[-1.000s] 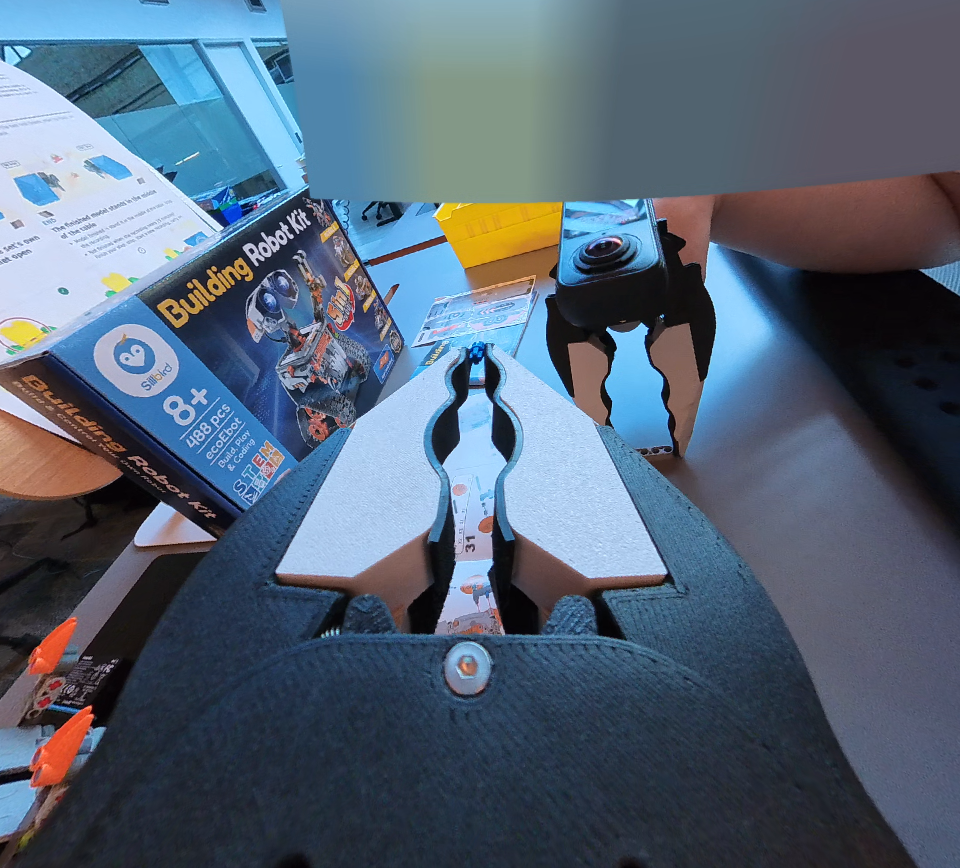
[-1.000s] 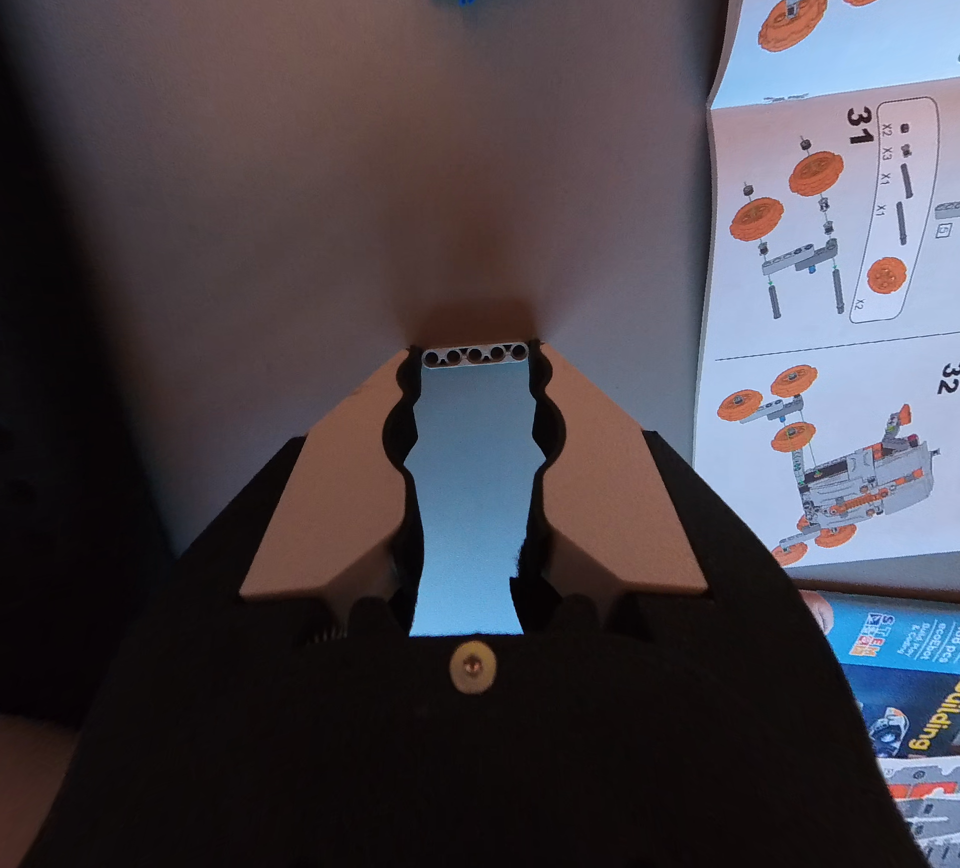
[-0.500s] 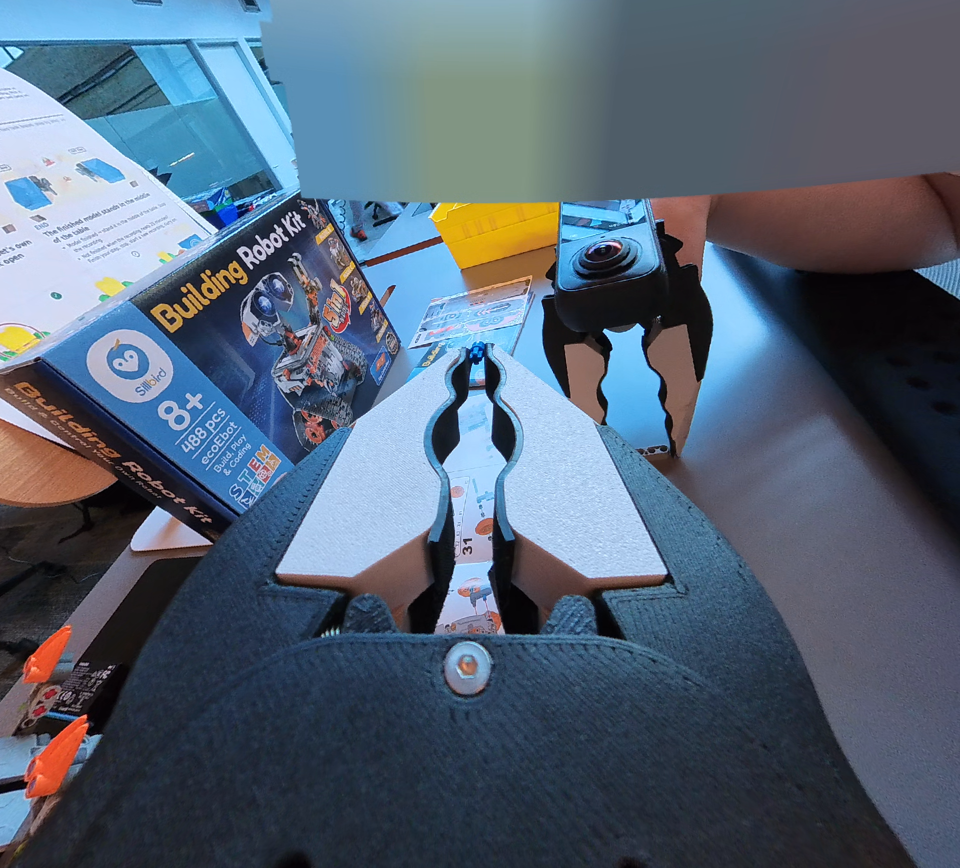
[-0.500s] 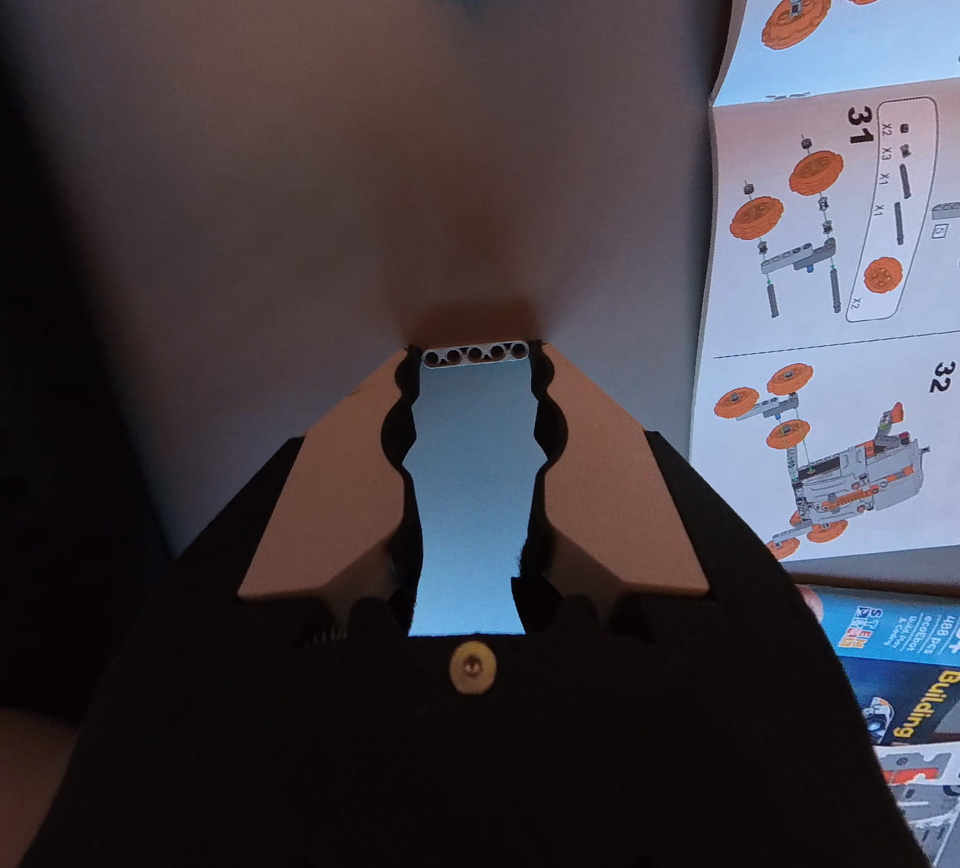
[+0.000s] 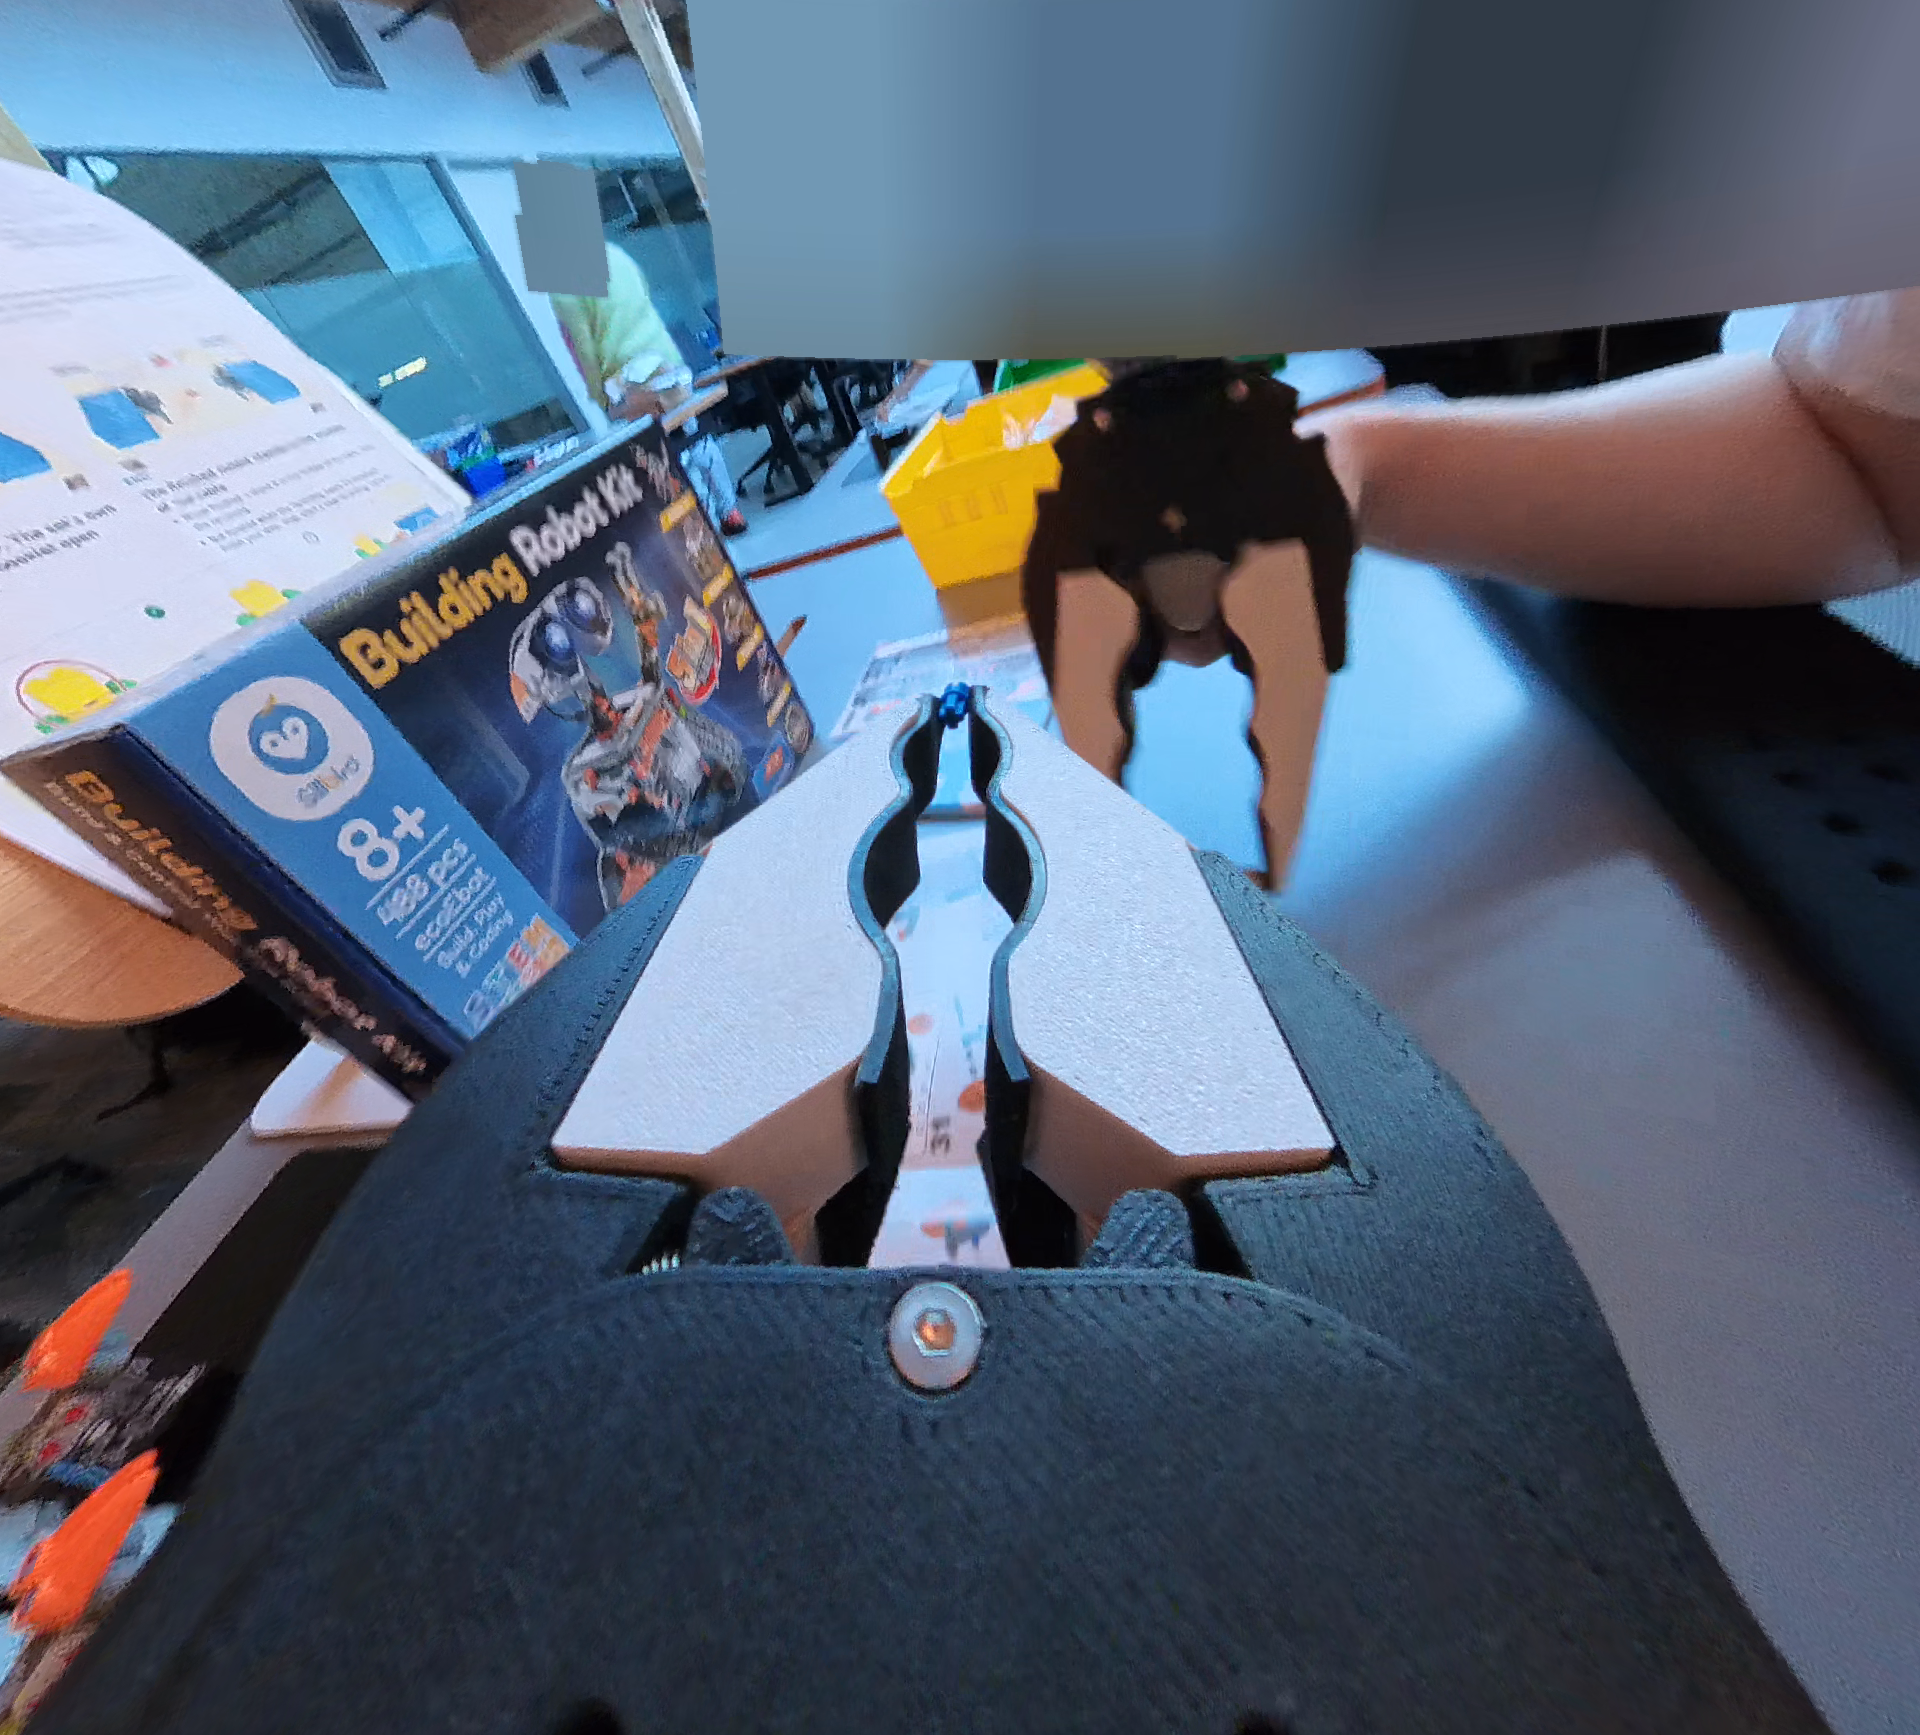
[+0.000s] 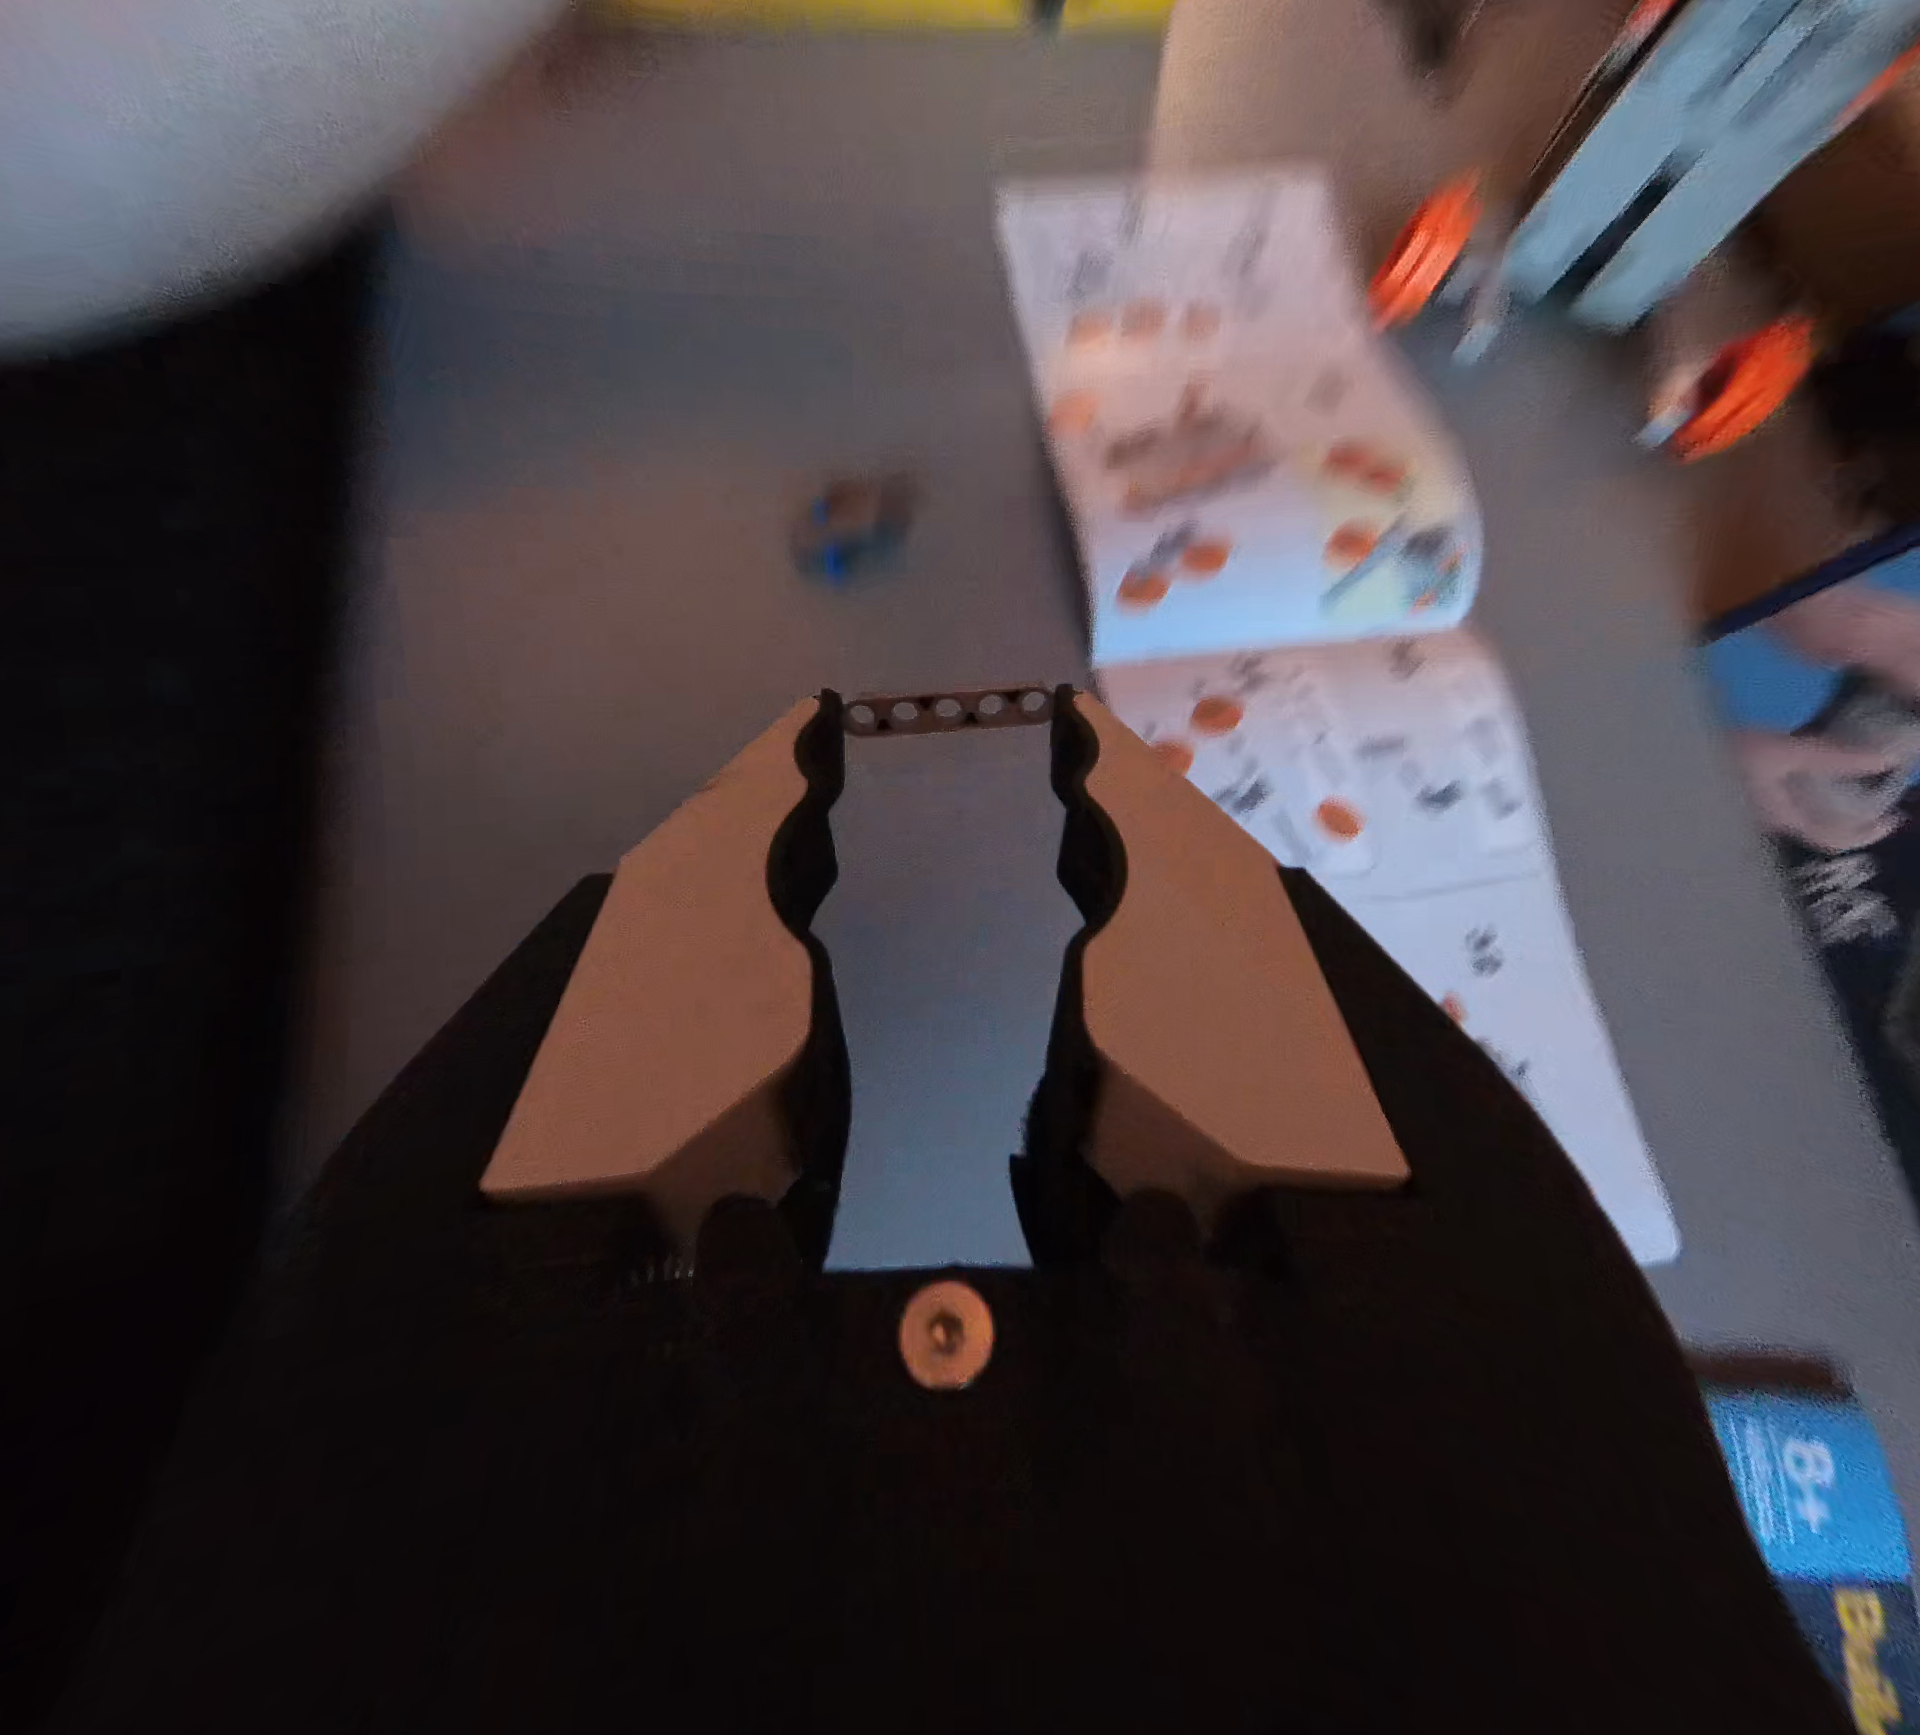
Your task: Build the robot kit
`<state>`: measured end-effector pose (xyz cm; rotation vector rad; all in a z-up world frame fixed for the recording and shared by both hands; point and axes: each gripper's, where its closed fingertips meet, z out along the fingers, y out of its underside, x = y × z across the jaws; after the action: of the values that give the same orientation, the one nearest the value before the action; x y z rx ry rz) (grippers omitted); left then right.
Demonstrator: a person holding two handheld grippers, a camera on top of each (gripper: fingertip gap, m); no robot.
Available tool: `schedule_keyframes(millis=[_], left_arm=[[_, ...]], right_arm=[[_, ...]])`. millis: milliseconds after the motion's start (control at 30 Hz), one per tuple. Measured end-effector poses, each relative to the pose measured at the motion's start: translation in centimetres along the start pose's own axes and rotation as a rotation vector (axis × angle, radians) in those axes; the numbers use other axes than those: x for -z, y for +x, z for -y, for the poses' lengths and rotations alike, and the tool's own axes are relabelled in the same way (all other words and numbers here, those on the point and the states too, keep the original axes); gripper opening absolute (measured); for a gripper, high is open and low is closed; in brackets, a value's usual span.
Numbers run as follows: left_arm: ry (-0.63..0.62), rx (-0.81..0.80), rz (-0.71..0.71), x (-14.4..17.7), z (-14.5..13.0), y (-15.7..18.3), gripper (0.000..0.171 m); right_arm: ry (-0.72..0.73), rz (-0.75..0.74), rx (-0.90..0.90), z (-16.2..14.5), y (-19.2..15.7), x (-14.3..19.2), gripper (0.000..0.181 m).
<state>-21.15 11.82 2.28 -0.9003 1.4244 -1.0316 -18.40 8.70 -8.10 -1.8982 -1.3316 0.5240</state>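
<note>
Two grippers show: the left gripper (image 5: 954, 717) pinches one small blue peg (image 5: 952, 706) at its nearly closed tips, and the right gripper (image 6: 945, 715) clamps one grey beam (image 6: 945, 711) with five holes crosswise between half-spread fingers. One open booklet (image 6: 1288, 563) lies on the table (image 6: 623, 605), with one small grey-and-blue piece (image 6: 852, 527) just left of it and one kit box (image 5: 436, 812) beyond the booklet's other side.

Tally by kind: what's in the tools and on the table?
Grey perforated plastic beam, in right tool: 1
Small blue plastic pin, in left tool: 1
Grey-and-blue part cluster on table: 1
Open paper instruction booklet: 1
Blue cardboard kit box: 1
Yellow plastic bin: 1
Orange round parts, blurred: 2
Total: 8
</note>
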Motion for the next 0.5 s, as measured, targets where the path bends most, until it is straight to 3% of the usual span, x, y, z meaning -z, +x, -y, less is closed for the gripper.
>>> schedule_keyframes(millis=[133,267,400,500], left_arm=[[0.093,0.012,-0.008,-0.3,1.7,0.1,0.002],[0.151,0.008,-0.022,-1.1,3.0,0.4,0.002],[0.240,0.049,-0.044,-2.3,4.6,0.7,0.002],[0.320,0.085,-0.067,-3.1,6.0,1.0,0.002]], right_arm=[[0.436,-0.051,-0.059,5.9,1.7,5.2,0.040],[0.612,-0.063,-0.013,8.1,1.3,8.1,0.040],[0.918,0.019,0.002,11.2,-0.4,11.0,0.039],[0.987,0.045,-0.017,11.3,-0.3,11.4,0.039]])
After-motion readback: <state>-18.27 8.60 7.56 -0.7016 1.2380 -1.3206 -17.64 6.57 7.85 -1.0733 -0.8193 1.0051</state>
